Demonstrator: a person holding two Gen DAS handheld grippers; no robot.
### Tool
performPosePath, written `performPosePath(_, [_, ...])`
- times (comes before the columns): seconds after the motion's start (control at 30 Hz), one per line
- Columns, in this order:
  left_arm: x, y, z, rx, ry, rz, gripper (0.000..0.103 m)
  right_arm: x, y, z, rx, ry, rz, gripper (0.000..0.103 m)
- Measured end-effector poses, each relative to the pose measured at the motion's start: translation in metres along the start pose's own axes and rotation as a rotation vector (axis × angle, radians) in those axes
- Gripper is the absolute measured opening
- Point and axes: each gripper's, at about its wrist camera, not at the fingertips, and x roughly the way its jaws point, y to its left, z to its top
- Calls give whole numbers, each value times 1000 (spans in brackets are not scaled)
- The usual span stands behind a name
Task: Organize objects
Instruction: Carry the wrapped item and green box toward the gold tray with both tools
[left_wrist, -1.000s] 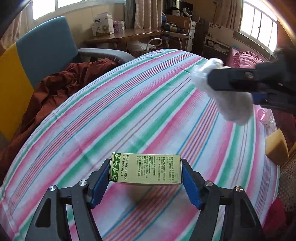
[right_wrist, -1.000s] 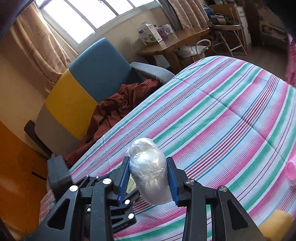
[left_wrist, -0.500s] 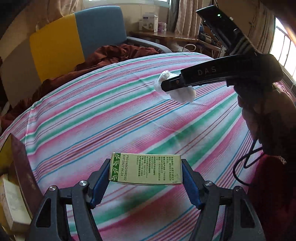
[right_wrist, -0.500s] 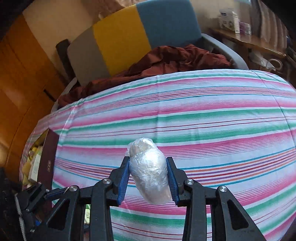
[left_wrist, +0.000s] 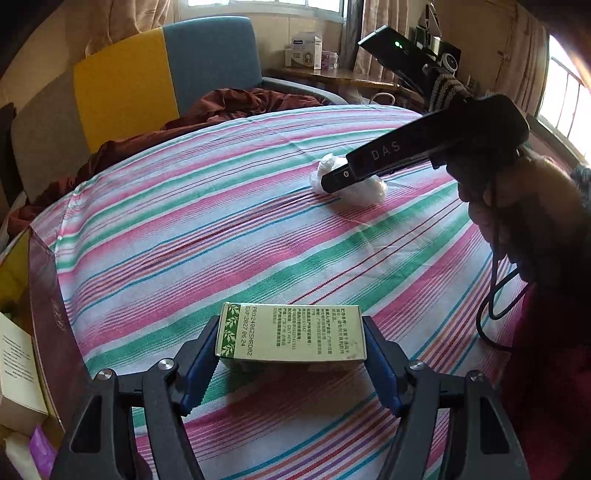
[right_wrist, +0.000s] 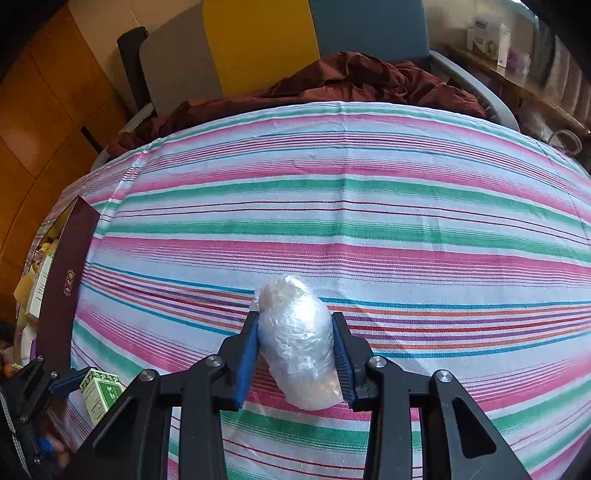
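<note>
My left gripper is shut on a green and white printed carton, held just above the striped tablecloth. My right gripper is shut on a clear plastic-wrapped bundle, low over the cloth. In the left wrist view the right gripper and its bundle are further out over the table. In the right wrist view the left gripper with the carton shows at lower left.
A dark maroon box with cartons inside stands at the table's left edge; it also shows in the right wrist view. A yellow, grey and blue chair with a maroon cloth is behind the table.
Both grippers have swung left and lowered toward the tablecloth. The maroon box at the left edge has come into view. Each gripper has kept its hold.
</note>
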Motion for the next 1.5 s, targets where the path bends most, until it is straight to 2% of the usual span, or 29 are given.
performPosePath(0.23, [4, 5, -1, -35, -16, -19, 73, 5, -2, 0, -4, 1, -4, 37])
performPosePath(0.53, [3, 4, 0, -32, -17, -17, 73, 7, 0, 1, -31, -1, -20, 37])
performPosePath(0.93, [-1, 7, -2, -36, -5, 25, 72, 9, 3, 0, -69, -11, -40, 37])
performPosePath(1.3, [-59, 11, 8, -16, -120, 61, 72, 9, 6, -2, -105, -27, -63, 37])
performPosePath(1.5, [-92, 29, 5, -52, -156, 63, 72, 9, 12, -4, -140, -29, -101, 37])
